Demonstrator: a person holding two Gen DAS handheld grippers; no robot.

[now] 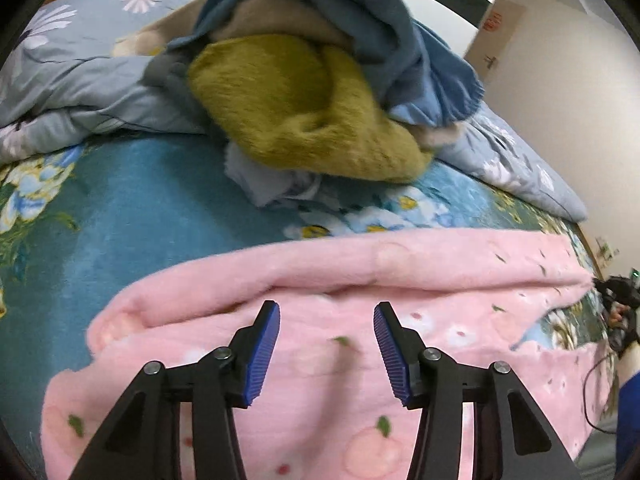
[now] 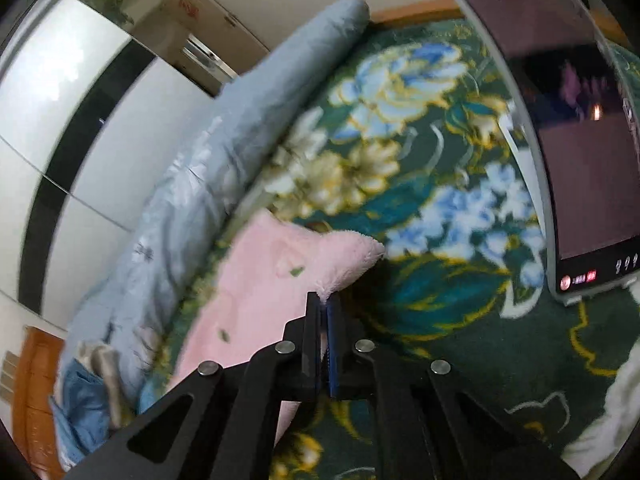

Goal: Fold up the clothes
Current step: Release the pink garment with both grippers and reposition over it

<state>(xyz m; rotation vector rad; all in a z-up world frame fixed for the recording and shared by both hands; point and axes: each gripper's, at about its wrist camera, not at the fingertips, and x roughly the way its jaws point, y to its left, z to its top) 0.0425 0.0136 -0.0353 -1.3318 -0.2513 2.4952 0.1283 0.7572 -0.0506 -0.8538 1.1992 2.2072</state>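
A pink fleece garment printed with peaches lies spread on the flowered teal bed blanket, its far edge folded over into a thick roll. My left gripper hovers over the garment's middle, open, with its blue pads apart and only the flat cloth beneath them. In the right wrist view the same pink garment rises to a pointed corner. My right gripper is shut on that corner, lifting it slightly off the blanket.
A heap of clothes sits at the back of the bed: an olive fuzzy piece under blue cloth. A grey-blue flowered quilt runs along the far side. A tablet stands on the blanket to the right.
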